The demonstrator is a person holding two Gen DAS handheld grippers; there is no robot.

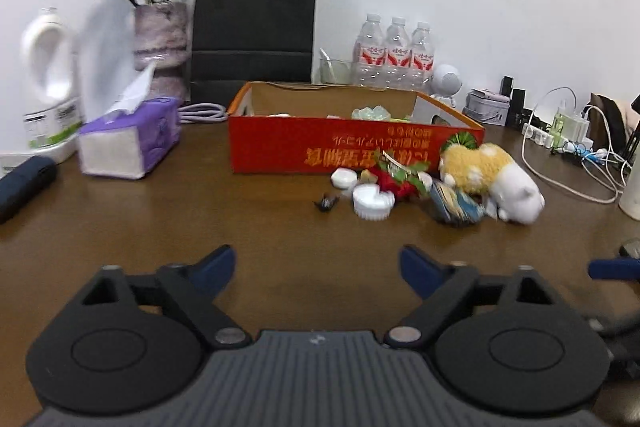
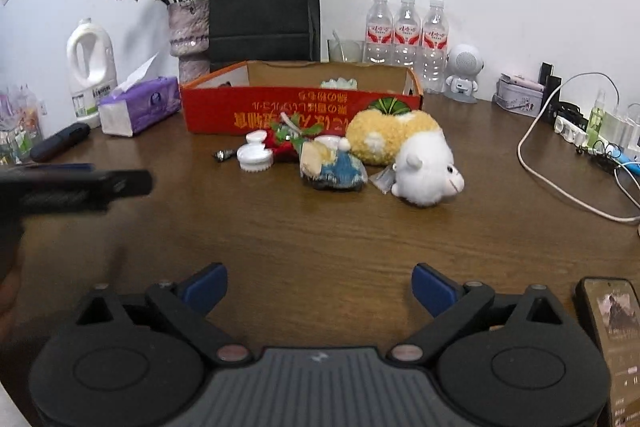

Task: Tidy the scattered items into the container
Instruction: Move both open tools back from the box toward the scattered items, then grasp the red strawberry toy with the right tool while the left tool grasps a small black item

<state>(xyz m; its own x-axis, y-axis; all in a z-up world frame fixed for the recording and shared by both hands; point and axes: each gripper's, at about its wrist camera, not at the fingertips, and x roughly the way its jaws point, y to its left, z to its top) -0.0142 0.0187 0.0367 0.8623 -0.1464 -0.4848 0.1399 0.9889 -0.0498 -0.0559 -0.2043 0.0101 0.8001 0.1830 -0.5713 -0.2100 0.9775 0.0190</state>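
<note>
Scattered items lie in a small heap on the brown wooden table [image 2: 320, 235], just in front of the red cardboard box [image 2: 300, 111], and neither gripper touches any of them. The left gripper [image 1: 318, 265] has its blue-padded fingers [image 1: 218, 265] spread apart with only bare tabletop between them. The right gripper [image 2: 320, 285] likewise stands with its blue fingers [image 2: 206, 285] wide apart and nothing between them.

Beyond the fingers, the heap holds a white round brush with short bristles [image 2: 255, 157], a white round lid [image 2: 256, 137], a small dark metal clip [image 2: 224, 155], a red artificial flower with green leaves [image 2: 286, 139], a blue and cream crinkled packet [image 2: 334, 167] and a yellow and white plush sheep [image 2: 404, 151] lying on its side. The box is open-topped, with a pale green object [image 2: 338, 83] inside.

Behind it stand a black paper bag [image 2: 264, 7], three clear water bottles [image 2: 406, 31] and a vase of dried roses [image 2: 188, 31]; a purple tissue pack [image 2: 138, 105] sits to the left.
</note>
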